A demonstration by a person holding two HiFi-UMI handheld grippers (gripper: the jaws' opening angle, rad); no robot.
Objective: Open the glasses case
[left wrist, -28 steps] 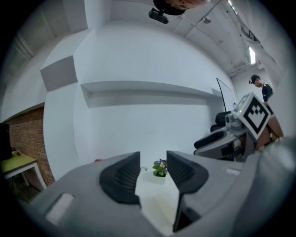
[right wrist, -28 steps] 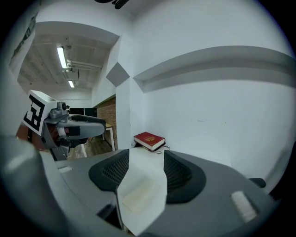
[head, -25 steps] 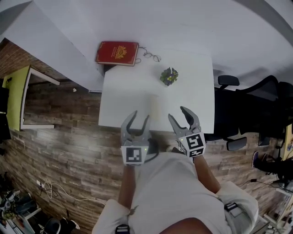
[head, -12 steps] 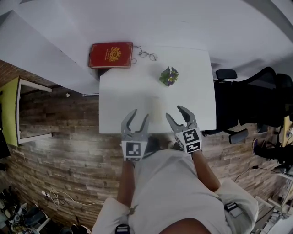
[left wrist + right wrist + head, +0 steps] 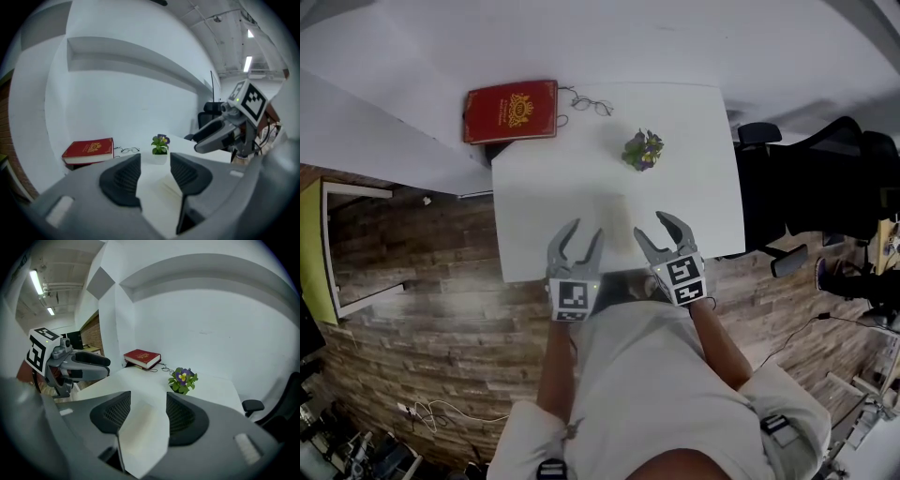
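Observation:
A pale cream glasses case (image 5: 618,219) lies flat and closed on the white table (image 5: 703,187), near its front edge; it is faint against the tabletop. My left gripper (image 5: 585,231) hovers at the front edge just left of the case, open and empty. My right gripper (image 5: 654,227) hovers just right of it, open and empty too. In the left gripper view the case (image 5: 171,184) shows beyond the parted jaws, with the right gripper (image 5: 215,136) at the right. In the right gripper view the case (image 5: 141,429) lies between and below the jaws.
A red book (image 5: 511,111) sits at the table's far left corner, with a pair of glasses (image 5: 586,103) beside it. A small potted plant (image 5: 643,150) stands past the case. Black office chairs (image 5: 806,216) are to the right, and brick-pattern floor (image 5: 412,281) lies to the left.
Both grippers have sunk toward the table's front edge and tilted further down. Their jaws stand as wide as before, and the case has not moved.

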